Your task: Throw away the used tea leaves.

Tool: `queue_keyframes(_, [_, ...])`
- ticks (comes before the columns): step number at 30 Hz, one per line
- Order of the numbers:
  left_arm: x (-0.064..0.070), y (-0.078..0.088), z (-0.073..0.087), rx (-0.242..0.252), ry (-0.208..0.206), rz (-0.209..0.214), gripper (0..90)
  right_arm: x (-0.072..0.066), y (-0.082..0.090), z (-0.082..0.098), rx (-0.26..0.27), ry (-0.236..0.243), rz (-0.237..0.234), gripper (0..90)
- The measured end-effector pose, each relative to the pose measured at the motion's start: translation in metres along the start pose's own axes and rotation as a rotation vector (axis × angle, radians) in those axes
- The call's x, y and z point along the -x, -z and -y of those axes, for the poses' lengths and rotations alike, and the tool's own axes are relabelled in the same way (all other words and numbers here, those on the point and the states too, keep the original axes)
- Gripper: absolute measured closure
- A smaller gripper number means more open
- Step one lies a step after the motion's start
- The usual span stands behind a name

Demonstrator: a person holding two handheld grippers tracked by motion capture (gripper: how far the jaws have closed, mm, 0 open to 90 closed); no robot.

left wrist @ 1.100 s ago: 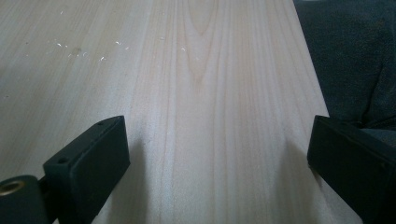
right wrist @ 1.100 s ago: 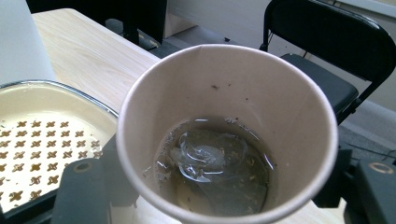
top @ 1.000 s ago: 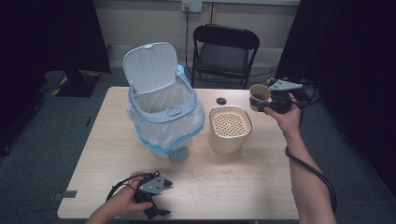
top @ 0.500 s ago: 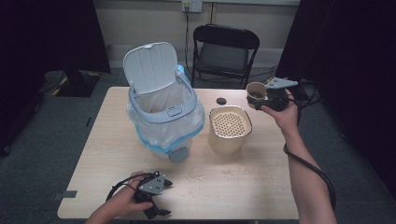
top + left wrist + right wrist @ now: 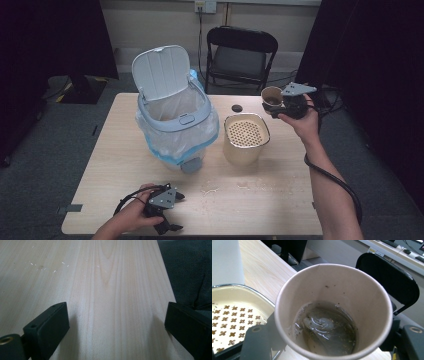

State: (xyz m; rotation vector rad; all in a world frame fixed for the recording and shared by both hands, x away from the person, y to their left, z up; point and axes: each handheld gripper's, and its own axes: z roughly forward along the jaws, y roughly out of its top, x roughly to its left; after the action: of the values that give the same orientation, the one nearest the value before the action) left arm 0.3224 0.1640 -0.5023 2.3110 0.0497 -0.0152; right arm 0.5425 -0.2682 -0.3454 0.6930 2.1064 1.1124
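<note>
The paper cup [image 5: 272,96] sits up in the air at the far right of the table [image 5: 280,200], clamped in the right gripper [image 5: 281,104], just beyond the cream strainer bin [image 5: 246,137] with its perforated lid. To the left of that bin stands the white trash can [image 5: 175,127], lid tipped up, clear bag spilling over its rim. A small black cap [image 5: 236,108] lies on the wood near the far edge, and a black folding chair [image 5: 241,52] waits behind. Down at the near edge, the left gripper [image 5: 167,212] rests on the tabletop under the person's hand.

Over to the left gripper view: the jaws stand wide apart, nothing between them, just pale wood [image 5: 107,302] with a few scattered crumbs [image 5: 45,267] farther out.

Now the right gripper view: the cup [image 5: 332,307] looms close and upright, the black jaws pressed on either side of its wall. Inside, murky liquid with dark flecks and what looks like a limp tea bag [image 5: 322,326]. The strainer bin's patterned lid [image 5: 234,322] shows at lower left, beside the cup.
</note>
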Motion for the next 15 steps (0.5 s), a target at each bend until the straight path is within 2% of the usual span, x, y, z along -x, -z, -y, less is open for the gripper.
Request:
queue_keyframes(7, [-0.001,0.001,0.0,-0.015,-0.019,-0.007,4.4,-0.008,0.004,-0.008,-0.012,0.1,0.021,29.2])
queue_keyframes(8, [-0.001,0.001,0.0,-0.022,-0.029,-0.007,4.4,-0.01,0.005,-0.01,-0.015,0.134,0.026,29.3])
queue_keyframes(14, [-0.001,0.001,0.0,-0.02,-0.025,-0.007,4.4,-0.021,0.006,-0.02,-0.041,0.329,0.067,29.6])
queue_keyframes(15, [-0.001,0.001,0.0,-0.02,-0.025,-0.007,4.4,-0.023,0.005,-0.021,-0.047,0.376,0.071,29.7])
